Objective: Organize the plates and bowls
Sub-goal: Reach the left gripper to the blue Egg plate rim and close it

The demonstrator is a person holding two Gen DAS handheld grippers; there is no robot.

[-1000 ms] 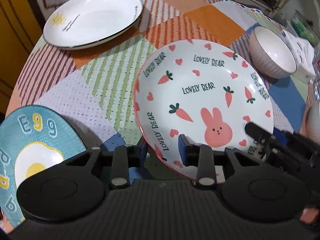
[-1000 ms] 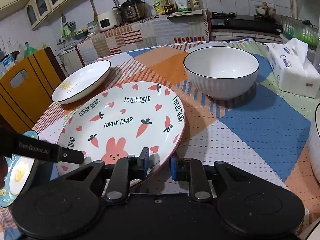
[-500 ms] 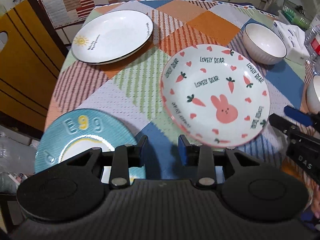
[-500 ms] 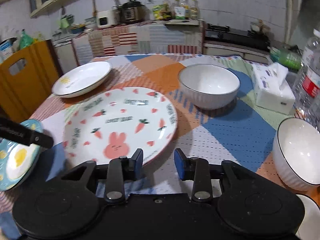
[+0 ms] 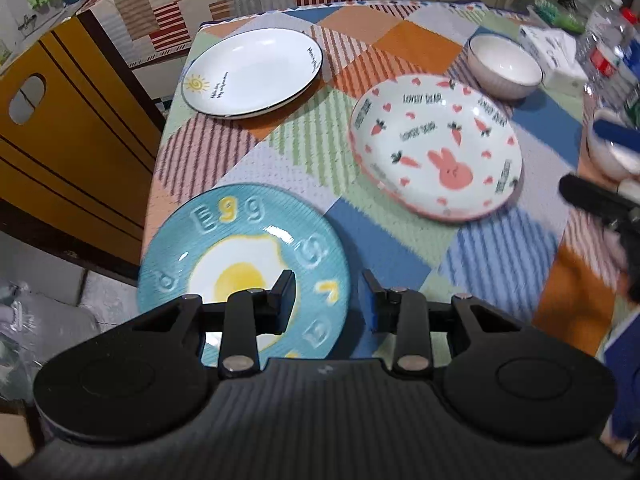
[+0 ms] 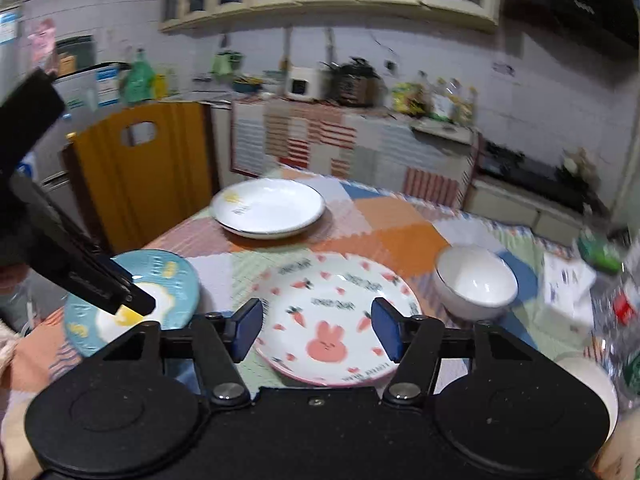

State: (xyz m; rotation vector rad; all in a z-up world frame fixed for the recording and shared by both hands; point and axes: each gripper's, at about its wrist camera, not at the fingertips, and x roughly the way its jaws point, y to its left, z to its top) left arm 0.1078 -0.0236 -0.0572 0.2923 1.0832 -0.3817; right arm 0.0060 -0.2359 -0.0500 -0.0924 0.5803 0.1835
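Note:
A white rabbit-and-carrot plate (image 5: 436,148) (image 6: 338,316) lies flat mid-table. A blue egg plate (image 5: 244,268) (image 6: 132,300) sits at the near left edge. A white sun plate (image 5: 254,72) (image 6: 268,208) lies at the far left. A white bowl (image 5: 504,66) (image 6: 476,280) stands to the right, and a second bowl (image 5: 612,152) is at the right edge. My left gripper (image 5: 328,300) is open and empty above the egg plate's right rim. My right gripper (image 6: 318,330) is open and empty, raised above the rabbit plate's near side.
The patchwork tablecloth (image 5: 280,156) covers the table. A tissue pack (image 5: 556,52) and bottles (image 5: 612,48) stand at the far right. A yellow chair back (image 5: 60,120) is left of the table. A kitchen counter (image 6: 360,132) runs behind.
Both grippers pulled back and up from the rabbit plate, which now lies on the table. The right gripper's jaws opened wider. The left gripper now hovers over the egg plate.

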